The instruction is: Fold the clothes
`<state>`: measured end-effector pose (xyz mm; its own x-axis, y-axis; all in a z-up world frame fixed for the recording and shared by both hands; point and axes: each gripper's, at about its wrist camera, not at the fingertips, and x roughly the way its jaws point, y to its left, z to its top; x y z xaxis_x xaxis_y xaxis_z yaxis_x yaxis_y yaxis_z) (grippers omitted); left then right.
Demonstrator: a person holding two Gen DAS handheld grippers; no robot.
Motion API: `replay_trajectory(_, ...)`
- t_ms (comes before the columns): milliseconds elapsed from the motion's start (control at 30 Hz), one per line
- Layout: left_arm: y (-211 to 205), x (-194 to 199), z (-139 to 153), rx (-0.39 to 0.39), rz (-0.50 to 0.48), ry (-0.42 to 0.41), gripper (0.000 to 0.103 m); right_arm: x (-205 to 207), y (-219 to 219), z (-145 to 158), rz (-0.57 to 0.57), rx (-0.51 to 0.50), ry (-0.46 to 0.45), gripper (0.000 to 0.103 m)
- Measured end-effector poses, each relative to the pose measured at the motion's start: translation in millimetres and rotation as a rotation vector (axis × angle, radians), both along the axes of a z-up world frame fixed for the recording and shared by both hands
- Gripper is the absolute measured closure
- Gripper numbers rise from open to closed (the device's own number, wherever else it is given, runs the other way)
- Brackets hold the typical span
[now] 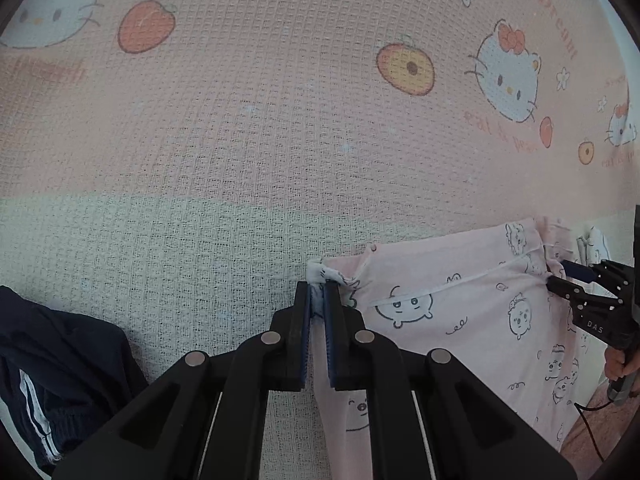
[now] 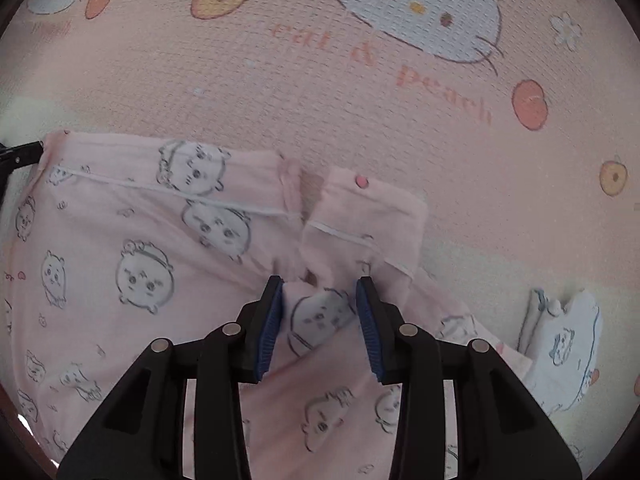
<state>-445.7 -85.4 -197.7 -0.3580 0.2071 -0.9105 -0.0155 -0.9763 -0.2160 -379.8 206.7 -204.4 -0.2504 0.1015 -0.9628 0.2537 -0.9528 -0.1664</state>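
A pink pyjama garment (image 1: 460,304) printed with cartoon faces lies spread on the bed cover. My left gripper (image 1: 319,294) is shut on its left corner, where a white printed edge bunches between the blue pads. In the right wrist view the same garment (image 2: 140,248) fills the lower left, with a pink button (image 2: 361,180) near its split top edge. My right gripper (image 2: 320,286) stands open over the fabric just below that split, a printed face showing between its fingers. From the left wrist view the right gripper (image 1: 556,276) sits at the garment's right edge.
The pink and pale green waffle bed cover (image 1: 260,140) with cat and peach prints stretches out behind. A dark navy garment with white stripes (image 1: 60,360) lies at the lower left. A white printed cloth piece (image 2: 560,344) lies right of the pyjama. A hand (image 1: 618,362) holds the right gripper.
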Motion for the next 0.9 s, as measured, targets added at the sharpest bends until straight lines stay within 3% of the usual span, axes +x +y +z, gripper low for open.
replay_trajectory(233, -16, 3, 10, -0.024, 0.062, 0.018, 0.095, 28, 39, 5, -0.116, -0.031, -0.022, 0.059)
replay_trajectory(333, -28, 4, 10, 0.023, 0.091, 0.010, 0.095, 37, 35, 31, -0.140, -0.027, 0.044, 0.059)
replay_trajectory(500, -34, 4, 3, 0.088, 0.091, -0.017, 0.095, 29, 7, 80, -0.055, -0.199, 0.195, 0.058)
replay_trajectory(733, -29, 7, -1, 0.056, 0.057, -0.021, 0.095, -12, -4, 4, -0.012, -0.115, 0.072, 0.062)
replay_trajectory(833, -24, 7, -5, 0.125, 0.021, -0.023, 0.094, -29, -9, -28, 0.006, -0.079, 0.020, 0.062)
replay_trajectory(900, -19, 9, -14, 0.207, -0.003, -0.023, 0.093, -20, 0, -30, 0.012, -0.074, 0.044, 0.062)
